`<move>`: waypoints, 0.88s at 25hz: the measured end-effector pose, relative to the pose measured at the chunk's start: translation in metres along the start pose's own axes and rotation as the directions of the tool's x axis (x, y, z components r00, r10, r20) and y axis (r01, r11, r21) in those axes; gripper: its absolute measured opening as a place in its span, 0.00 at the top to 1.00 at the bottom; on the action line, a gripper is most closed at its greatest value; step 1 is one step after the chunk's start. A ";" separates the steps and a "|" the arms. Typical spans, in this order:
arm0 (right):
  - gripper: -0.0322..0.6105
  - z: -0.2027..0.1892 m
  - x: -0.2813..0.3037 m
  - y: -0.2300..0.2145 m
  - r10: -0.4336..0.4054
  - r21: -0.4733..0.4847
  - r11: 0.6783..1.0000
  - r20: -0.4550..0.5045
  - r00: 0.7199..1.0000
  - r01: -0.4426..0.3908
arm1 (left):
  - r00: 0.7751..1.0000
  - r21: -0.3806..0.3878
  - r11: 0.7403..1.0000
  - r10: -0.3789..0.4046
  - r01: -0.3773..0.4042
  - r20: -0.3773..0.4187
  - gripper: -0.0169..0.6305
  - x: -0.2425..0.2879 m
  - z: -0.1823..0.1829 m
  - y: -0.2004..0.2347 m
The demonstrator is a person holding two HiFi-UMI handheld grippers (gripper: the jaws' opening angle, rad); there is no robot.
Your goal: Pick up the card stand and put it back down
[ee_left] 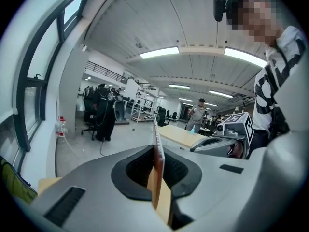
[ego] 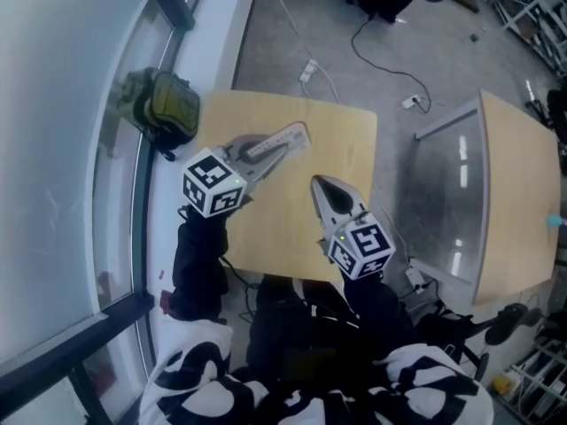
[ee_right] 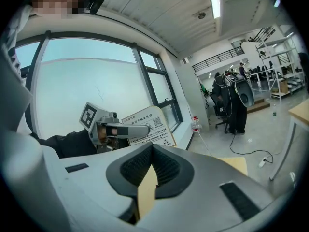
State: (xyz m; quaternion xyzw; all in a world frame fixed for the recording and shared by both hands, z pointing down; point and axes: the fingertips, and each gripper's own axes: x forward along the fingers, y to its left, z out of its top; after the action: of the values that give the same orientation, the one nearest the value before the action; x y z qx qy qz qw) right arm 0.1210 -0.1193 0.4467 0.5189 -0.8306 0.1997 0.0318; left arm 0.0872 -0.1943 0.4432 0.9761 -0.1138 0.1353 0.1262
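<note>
- card stand (ee_right: 147, 124): a flat cream card with rounded top corners, printed with lines of dark text, a small square code and a few symbols. It is held up above the pale wooden counter (ego: 283, 220), not touching it, over the far left part. In the right gripper view its printed face shows against the window. In the left gripper view (ee_left: 157, 139) it shows edge-on as a thin brown strip.
- left tool (ego: 266, 153): grey, with the black-and-white marker cube at its rear. It reaches out from a black sleeve (ego: 199, 255) and points away from the person, slanting toward the counter's middle. Its jaws are clamped on the lower edge of the card stand, which stands upright out of the ribbed black pads (ee_left: 140, 166).
- right tool (ego: 323, 189): grey, with its own marker cube. It is held level with the left tool and apart from it, over the counter's near right part, pointing away from the person. Its jaws are closed tip to tip with nothing between them (ee_right: 152, 151).
- olive-green bag (ego: 164, 104): sits on the window ledge just beyond the counter's far left corner.
- second counter (ego: 514, 175): pale wood, stands to the right and well apart.
</note>
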 end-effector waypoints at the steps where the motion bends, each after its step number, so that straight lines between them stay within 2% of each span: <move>1: 0.93 0.010 -0.005 0.003 0.000 -0.007 1.000 0.013 1.000 0.000 | 1.000 -0.003 1.000 0.020 -0.020 0.011 0.95 -0.004 0.007 -0.005; 5: 0.93 0.040 -0.028 0.015 0.000 -0.041 0.999 0.052 0.999 0.003 | 0.993 -0.024 0.994 0.108 -0.107 0.040 0.95 -0.015 0.024 -0.026; 9: 0.93 0.061 -0.037 0.037 0.053 -0.107 0.993 0.097 0.994 -0.042 | 0.980 -0.001 0.982 0.188 -0.189 0.069 0.95 -0.023 0.038 -0.046; 15: 0.93 0.084 -0.053 0.056 0.075 -0.169 0.984 0.142 0.987 -0.050 | 0.940 0.022 0.943 0.327 -0.331 0.101 0.95 -0.038 0.051 -0.064; 22: 0.93 0.095 -0.061 0.054 0.044 -0.199 0.980 0.171 0.984 -0.010 | 0.877 -0.001 0.891 0.448 -0.454 0.174 0.95 -0.055 0.061 -0.069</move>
State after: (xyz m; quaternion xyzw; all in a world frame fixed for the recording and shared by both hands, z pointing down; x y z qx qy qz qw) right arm 0.1166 -0.0817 0.3276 0.5173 -0.8528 0.0707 0.0075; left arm 0.0674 -0.1359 0.3550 0.9329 -0.3456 0.0798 0.0618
